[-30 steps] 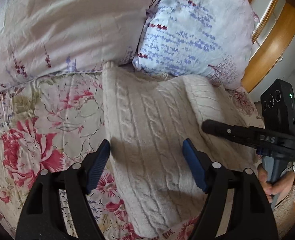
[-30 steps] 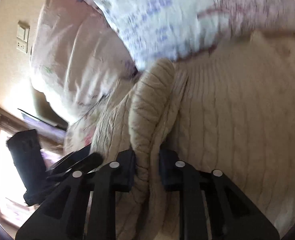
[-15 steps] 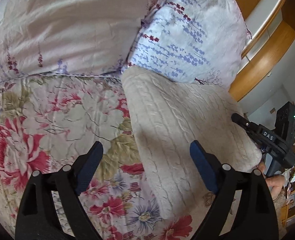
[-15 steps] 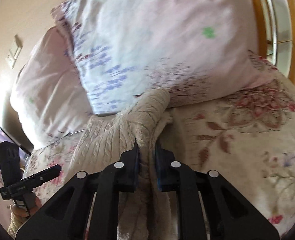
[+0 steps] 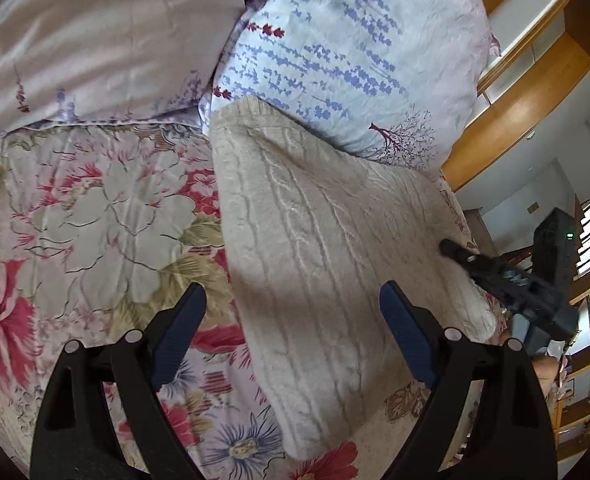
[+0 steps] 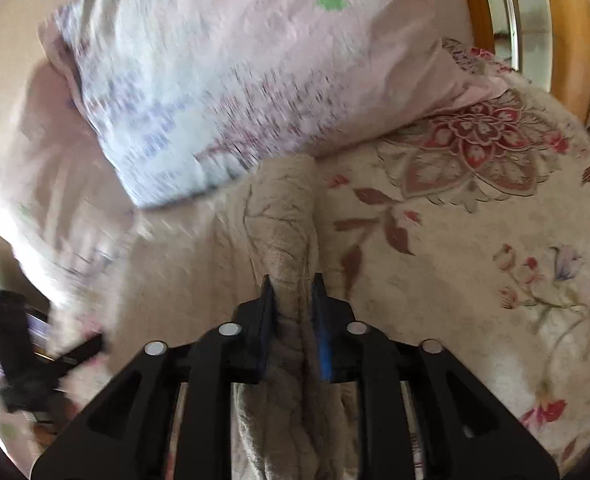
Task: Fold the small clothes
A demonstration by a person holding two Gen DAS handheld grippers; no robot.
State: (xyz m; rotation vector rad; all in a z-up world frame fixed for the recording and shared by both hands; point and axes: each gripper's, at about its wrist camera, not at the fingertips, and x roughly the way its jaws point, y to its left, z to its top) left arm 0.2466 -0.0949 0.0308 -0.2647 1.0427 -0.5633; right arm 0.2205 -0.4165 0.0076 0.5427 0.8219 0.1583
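Note:
A cream cable-knit sweater [image 5: 327, 240] lies folded into a long strip on the floral bedspread [image 5: 95, 208], its far end against the pillows. My left gripper [image 5: 293, 316] is open and empty, hovering above the strip's near left edge. My right gripper [image 6: 293, 300] is shut on the sweater's right edge [image 6: 283, 232], a thick bunched fold running up between the blue pads. It also shows in the left wrist view [image 5: 455, 252] at the sweater's right side.
Two pillows lie at the head of the bed, a pink one [image 5: 95, 40] and a blue-patterned one [image 5: 355, 48]. A wooden headboard [image 5: 535, 80] rises behind. The bedspread [image 6: 475, 240] extends to the right of the sweater.
The right gripper has carried the sweater's edge over to the right, flattening the strip. The left gripper has drawn back and stayed open. The right wrist view is blurred by motion.

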